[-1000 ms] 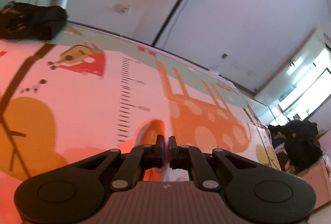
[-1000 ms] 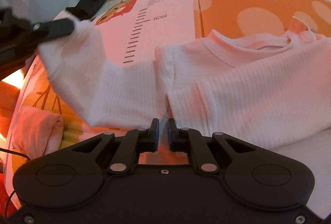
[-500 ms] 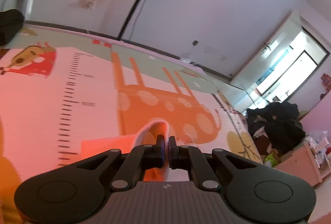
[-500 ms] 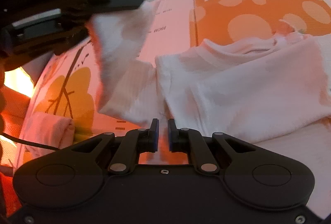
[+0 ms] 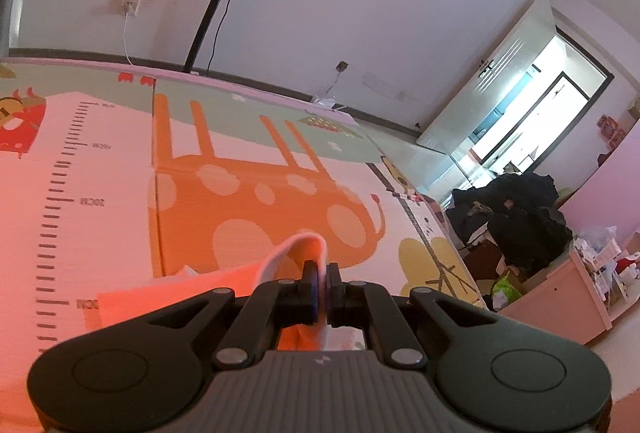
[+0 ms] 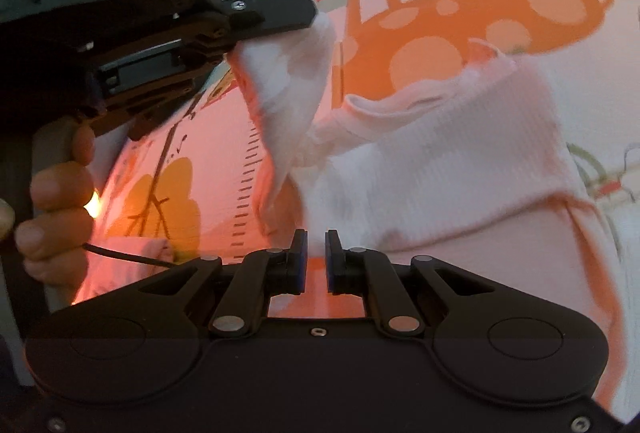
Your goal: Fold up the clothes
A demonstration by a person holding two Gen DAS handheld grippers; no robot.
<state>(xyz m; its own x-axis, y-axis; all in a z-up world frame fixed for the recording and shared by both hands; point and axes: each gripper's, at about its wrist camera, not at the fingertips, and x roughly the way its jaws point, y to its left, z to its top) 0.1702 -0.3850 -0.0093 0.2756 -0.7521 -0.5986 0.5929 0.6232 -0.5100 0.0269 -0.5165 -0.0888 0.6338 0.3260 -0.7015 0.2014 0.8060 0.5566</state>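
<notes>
- Pink ribbed top [image 6: 460, 169] lies spread on the play mat [image 5: 100, 193], body flat over the orange animal print, neckline toward the mat's far edge.
- My left gripper [image 5: 322, 275] is clamped on the sleeve [image 6: 288, 73]; in the left wrist view a loop of cuff stands up just behind the pads, cloth pinched between them.
- In the right wrist view that gripper holds the sleeve lifted clear of the mat, above the shoulder of the top. The sleeve hangs in a loose bunch, not yet laid across the body.
- My right gripper [image 6: 316, 257] has its jaws nearly together, a thin gap showing. It sits at the near hem of the top; the mat shows between the pads, and I cannot tell if any cloth is caught there.
- My hand [image 6: 56, 193] is on the left gripper's handle, cable trailing under it.
- A second pink garment [image 6: 132, 253] lies bunched at the mat's near left edge, beyond the top; it looks rolled or folded, hard to say.
- My read: early stage. First sleeve fold under way; the other sleeve, the body folds and the stacking are all left.
</notes>
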